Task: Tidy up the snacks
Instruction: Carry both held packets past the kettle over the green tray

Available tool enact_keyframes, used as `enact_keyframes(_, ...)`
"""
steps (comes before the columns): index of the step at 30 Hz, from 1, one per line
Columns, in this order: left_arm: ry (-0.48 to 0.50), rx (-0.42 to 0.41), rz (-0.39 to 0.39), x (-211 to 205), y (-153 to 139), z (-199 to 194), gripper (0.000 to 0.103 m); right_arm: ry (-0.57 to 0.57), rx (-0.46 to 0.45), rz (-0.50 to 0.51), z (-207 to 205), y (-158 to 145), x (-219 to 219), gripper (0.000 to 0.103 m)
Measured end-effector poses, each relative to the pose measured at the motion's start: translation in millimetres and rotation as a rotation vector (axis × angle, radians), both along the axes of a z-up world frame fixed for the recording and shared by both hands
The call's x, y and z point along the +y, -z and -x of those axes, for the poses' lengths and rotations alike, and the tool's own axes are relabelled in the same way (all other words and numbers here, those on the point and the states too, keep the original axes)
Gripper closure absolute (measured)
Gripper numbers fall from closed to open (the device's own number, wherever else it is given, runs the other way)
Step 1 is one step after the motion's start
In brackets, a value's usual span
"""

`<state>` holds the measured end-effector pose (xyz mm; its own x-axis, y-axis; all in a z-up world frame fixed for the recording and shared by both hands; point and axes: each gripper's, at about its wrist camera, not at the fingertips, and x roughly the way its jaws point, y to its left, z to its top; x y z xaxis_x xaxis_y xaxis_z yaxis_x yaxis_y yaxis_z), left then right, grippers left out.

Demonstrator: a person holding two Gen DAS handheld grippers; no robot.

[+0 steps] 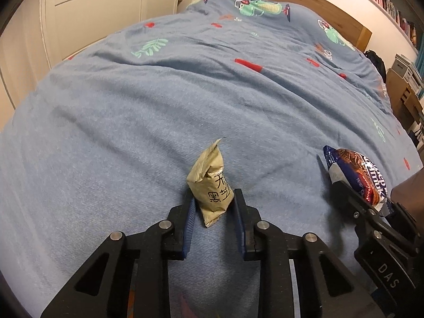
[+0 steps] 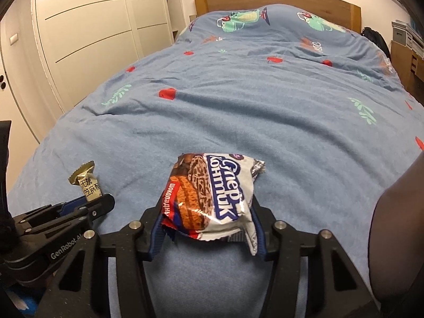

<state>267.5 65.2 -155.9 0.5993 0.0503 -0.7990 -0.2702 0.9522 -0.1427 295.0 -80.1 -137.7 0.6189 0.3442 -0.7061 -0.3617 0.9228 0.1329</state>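
1. A blue bed [image 1: 159, 111] fills the room.
2. The left hand-held gripper [image 1: 213, 198] pinches a small tan snack packet [image 1: 210, 185], standing up, long way pointing away.
3. The right hand-held gripper [image 2: 208, 217] squeezes a wide cookie pack [image 2: 214, 196], lying long way away.

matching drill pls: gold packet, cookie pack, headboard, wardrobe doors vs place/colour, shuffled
1 gold packet
2 cookie pack
3 headboard
4 wardrobe doors

A cream, left of the bed
B between the left gripper's fingers
C brown wood, at the far end of the bed
D between the right gripper's fingers

Pairs: 1-B, 2-D, 3-C, 4-A
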Motion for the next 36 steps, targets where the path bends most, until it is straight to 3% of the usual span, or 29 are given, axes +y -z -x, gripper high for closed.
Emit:
enact_keyframes(18,0.005,-0.034,-0.063,-13,-2,7,0.081,0.001,-0.064,0.002,19,-2,-2,0.019)
enact_keyframes(36,0.040,-0.019,-0.083,-21,-10,22,0.081,0.021,-0.028,-0.027,47,-3,-14,0.019)
